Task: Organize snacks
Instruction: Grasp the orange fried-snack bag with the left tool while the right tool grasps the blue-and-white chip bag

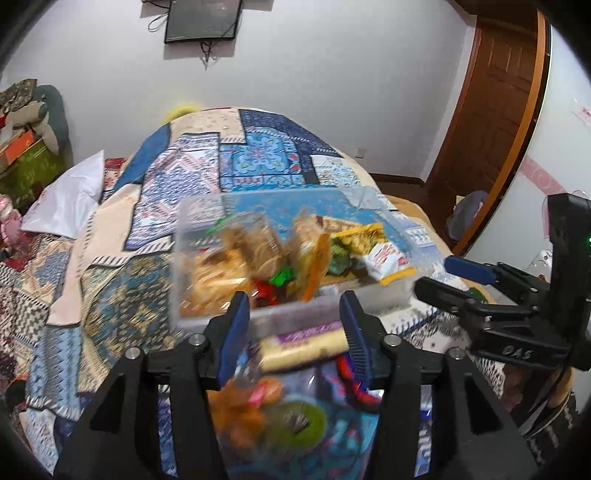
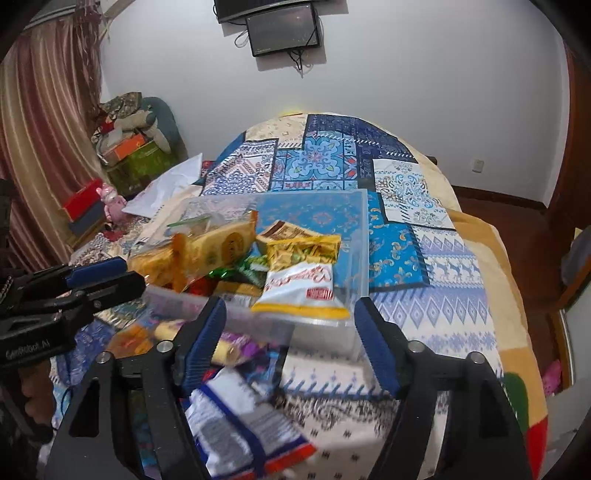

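Note:
A clear plastic box (image 1: pixel 207 221) (image 2: pixel 360 236) stands on the quilted bed, filled with several snack packs: yellow biscuit packs (image 2: pixel 218 245), a white and yellow bag (image 1: pixel 388 260) (image 2: pixel 301 291). My left gripper (image 1: pixel 295 317) is open just in front of the box's near wall, above loose snacks: a cream and purple pack (image 1: pixel 304 349), orange and green packs (image 1: pixel 258 410). My right gripper (image 2: pixel 291 332) is open at the box's near right corner, above a white and blue bag (image 2: pixel 243 424). Each gripper shows in the other's view.
The patchwork quilt (image 1: pixel 258 158) (image 2: pixel 424 302) covers the bed. A white pillow (image 1: pixel 70 195) and stacked boxes (image 1: pixel 26 158) lie at the left. A wooden door (image 1: pixel 495 110) is at the right. A screen (image 2: pixel 282 33) hangs on the far wall.

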`<state>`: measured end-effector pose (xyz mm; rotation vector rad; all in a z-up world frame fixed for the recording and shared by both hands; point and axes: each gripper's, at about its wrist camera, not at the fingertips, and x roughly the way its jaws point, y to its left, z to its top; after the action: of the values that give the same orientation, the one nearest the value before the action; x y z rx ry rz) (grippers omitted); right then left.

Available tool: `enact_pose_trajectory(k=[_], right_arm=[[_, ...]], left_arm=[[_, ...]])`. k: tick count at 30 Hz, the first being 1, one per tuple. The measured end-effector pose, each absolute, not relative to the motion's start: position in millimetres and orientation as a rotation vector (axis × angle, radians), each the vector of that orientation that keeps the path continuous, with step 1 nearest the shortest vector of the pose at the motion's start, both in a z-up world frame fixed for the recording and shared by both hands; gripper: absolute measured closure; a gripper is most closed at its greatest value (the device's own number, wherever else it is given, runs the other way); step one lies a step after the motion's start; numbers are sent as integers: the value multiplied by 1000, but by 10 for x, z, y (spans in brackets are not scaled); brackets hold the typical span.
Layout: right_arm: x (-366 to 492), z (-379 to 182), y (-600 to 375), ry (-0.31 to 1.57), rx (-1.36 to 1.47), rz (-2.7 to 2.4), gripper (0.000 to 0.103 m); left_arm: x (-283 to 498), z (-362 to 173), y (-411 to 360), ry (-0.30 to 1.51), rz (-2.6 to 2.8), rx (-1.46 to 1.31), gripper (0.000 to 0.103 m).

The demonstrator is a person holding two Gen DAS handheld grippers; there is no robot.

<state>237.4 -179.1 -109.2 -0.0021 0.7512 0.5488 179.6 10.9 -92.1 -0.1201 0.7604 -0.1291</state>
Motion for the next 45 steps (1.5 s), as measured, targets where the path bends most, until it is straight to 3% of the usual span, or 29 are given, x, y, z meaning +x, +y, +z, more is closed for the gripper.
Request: enact_pose_trajectory(k=[15, 22, 25, 32, 39, 45], right_arm=[[2040, -1594, -1544, 914, -32, 632, 29], [2063, -1751, -1609, 969, 59, 640, 23], [2077, -1773, -1631, 979, 84, 645, 20], [1982, -1753, -1580, 950, 32, 646, 20], [1907, -1729, -1575, 926, 22, 648, 33], [1874, -1712, -1580, 927, 13, 639, 37]], left_arm=[[1479, -1539, 421, 932, -87, -130, 35], [1570, -1635, 413, 909, -86, -139, 11], [1631, -1670, 446, 907, -75, -154, 7], [1696, -1770, 559, 906, 3, -158, 6], [1555, -1798, 585, 883, 14, -120, 15], [1504, -1797, 643, 880, 20, -138, 25]])
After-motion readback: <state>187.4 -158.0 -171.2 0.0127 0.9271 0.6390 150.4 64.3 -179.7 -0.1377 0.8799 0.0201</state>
